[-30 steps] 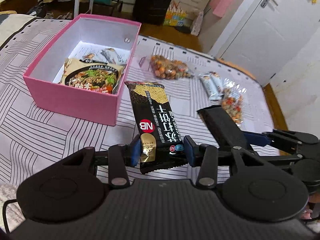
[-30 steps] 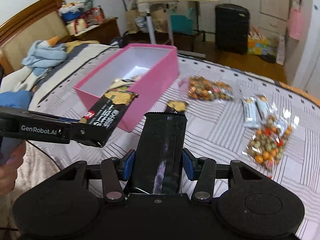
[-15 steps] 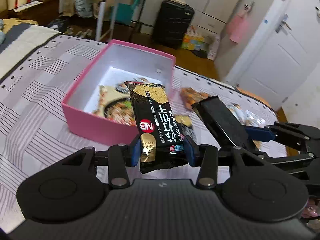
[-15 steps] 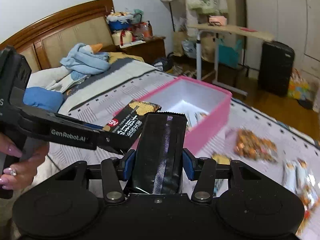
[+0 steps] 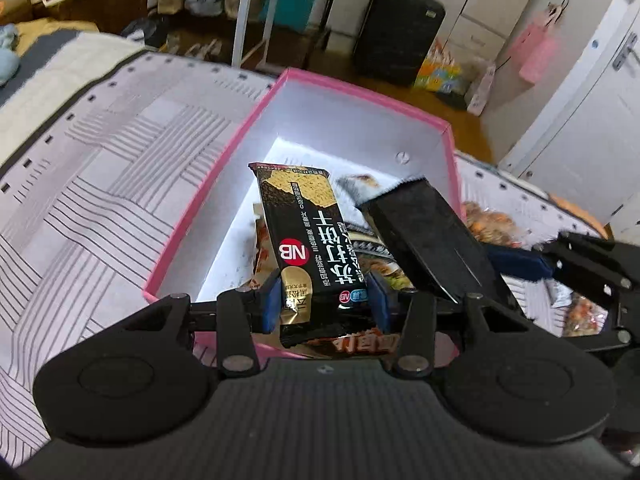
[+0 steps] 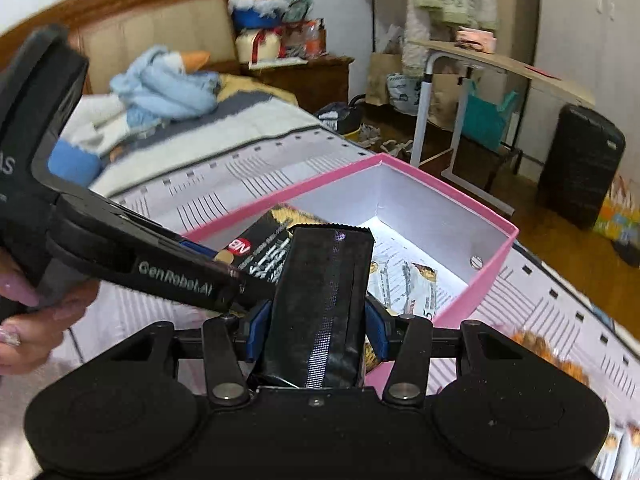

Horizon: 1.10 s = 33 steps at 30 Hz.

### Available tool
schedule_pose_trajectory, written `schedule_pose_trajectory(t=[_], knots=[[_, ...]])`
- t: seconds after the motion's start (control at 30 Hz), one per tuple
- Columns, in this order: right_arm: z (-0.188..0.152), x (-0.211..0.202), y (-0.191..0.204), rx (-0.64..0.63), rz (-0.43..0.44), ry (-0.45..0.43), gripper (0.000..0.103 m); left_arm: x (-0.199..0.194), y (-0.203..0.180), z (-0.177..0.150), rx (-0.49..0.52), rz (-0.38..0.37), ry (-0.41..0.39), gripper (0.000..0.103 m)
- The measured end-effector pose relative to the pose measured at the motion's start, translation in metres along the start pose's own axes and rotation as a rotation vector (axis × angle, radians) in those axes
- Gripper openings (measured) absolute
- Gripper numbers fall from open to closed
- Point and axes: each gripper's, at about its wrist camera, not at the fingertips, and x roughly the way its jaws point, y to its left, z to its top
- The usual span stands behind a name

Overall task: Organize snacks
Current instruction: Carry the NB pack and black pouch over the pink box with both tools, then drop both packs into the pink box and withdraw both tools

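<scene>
The left hand-held gripper (image 5: 324, 304) pinches a black cracker packet with gold print (image 5: 308, 248). The right hand-held gripper (image 6: 316, 332) pinches a plain black packet (image 6: 324, 304). Both hang over the pink cardboard box (image 5: 224, 168) just ahead.

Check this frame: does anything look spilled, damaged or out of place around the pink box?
Nothing stands out. The left gripper and right gripper each hold an intact black snack pack over the upright pink box. Loose snack bags lie on the bedspread beside it, unspilled.
</scene>
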Motion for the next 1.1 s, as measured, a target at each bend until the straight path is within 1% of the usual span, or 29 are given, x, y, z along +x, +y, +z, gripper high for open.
schedule_pose_trajectory(t=[0.13, 0.2, 0.27, 0.3, 0.33, 0.43, 0.53, 0.7, 0.87, 1.1], knots=[[-0.001, 0.019, 0.0, -0.034, -0.044, 0.041, 0.055, 0.016, 0.008, -0.005, -0.025, 0.013, 0.034, 0.043], [-0.001, 0.027, 0.001, -0.055, -0.047, 0.05, 0.055, 0.021, 0.011, -0.008, -0.034, 0.021, 0.033, 0.043], [-0.002, 0.033, 0.001, -0.065, -0.037, 0.056, 0.056, 0.019, 0.007, -0.01, -0.012, 0.058, 0.015, 0.042], [-0.003, 0.035, 0.001, -0.059, -0.032, 0.059, 0.057, 0.018, 0.007, -0.01, -0.008, 0.064, 0.008, 0.045], [-0.003, 0.036, 0.0, -0.049, -0.03, 0.061, 0.057, 0.017, 0.008, -0.011, -0.01, 0.058, 0.008, 0.047], [-0.005, 0.027, -0.004, -0.004, -0.005, 0.043, 0.058, 0.007, 0.005, -0.013, -0.008, 0.042, 0.003, 0.047], [-0.008, 0.013, -0.004, 0.02, -0.001, 0.018, 0.059, -0.005, 0.0, -0.017, 0.016, 0.031, -0.01, 0.047], [-0.011, -0.024, -0.005, 0.03, 0.0, -0.016, 0.059, -0.024, -0.011, -0.022, 0.046, 0.007, -0.021, 0.047], [-0.013, -0.063, -0.006, 0.035, -0.026, -0.047, 0.059, -0.05, -0.029, -0.028, 0.097, -0.01, -0.036, 0.047], [-0.022, -0.119, -0.012, 0.053, -0.073, -0.074, 0.061, -0.083, -0.061, -0.033, 0.191, -0.053, -0.053, 0.051]])
